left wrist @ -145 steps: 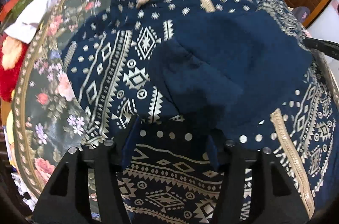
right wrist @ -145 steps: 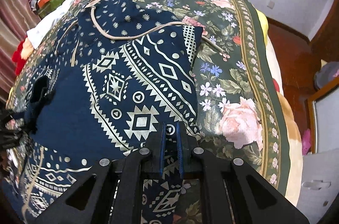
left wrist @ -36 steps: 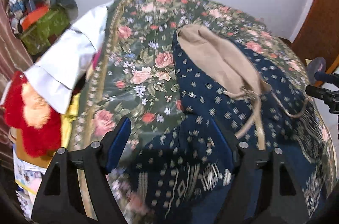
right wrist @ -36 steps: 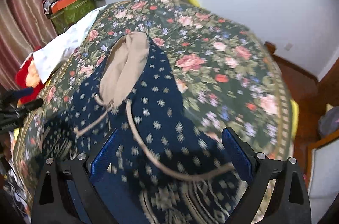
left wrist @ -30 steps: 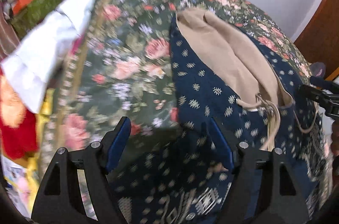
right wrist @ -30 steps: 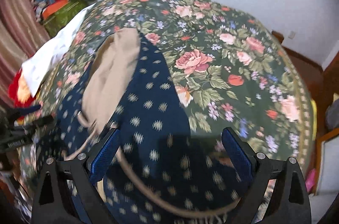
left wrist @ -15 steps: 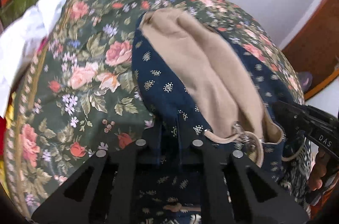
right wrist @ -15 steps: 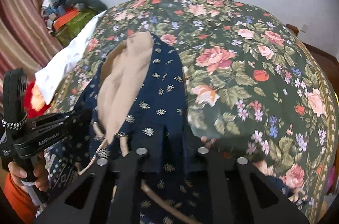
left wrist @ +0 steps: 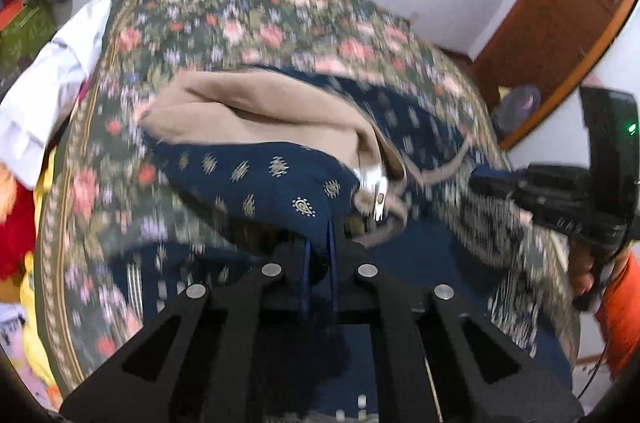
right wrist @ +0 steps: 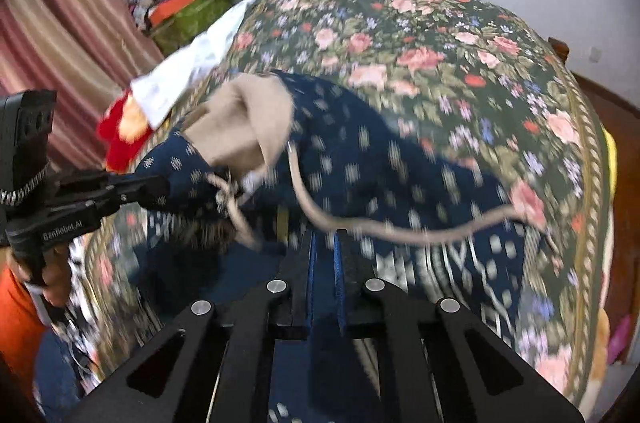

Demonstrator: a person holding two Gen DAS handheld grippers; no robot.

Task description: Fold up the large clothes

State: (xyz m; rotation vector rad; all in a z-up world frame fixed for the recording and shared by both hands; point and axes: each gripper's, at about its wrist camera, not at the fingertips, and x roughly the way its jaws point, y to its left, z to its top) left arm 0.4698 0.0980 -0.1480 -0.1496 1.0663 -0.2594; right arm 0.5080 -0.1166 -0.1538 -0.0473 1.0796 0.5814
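A navy patterned hoodie (left wrist: 256, 175) with a beige-lined hood (left wrist: 256, 119) lies on a floral bedspread (left wrist: 280, 7). My left gripper (left wrist: 318, 251) is shut on a navy fold just below the hood, holding it raised. In the right wrist view the hoodie (right wrist: 380, 163) is lifted at its hood (right wrist: 244, 131), and a beige drawstring (right wrist: 360, 227) dangles across it. My right gripper (right wrist: 324, 243) is shut on navy cloth under that drawstring. Each view shows the other gripper pinching the same garment: the right gripper (left wrist: 484, 181) and the left gripper (right wrist: 156, 189).
A white cloth (left wrist: 52, 83) and a red plush toy (left wrist: 16, 223) lie along the bed's left edge. A wooden door (left wrist: 560, 23) stands at the right. A green bag with piled things (right wrist: 188, 15) sits by a striped curtain (right wrist: 60, 15).
Both grippers went from wide open to shut on the hoodie beside the hood. They have since lifted it and drawn it back, so the hood now stands off the bedspread.
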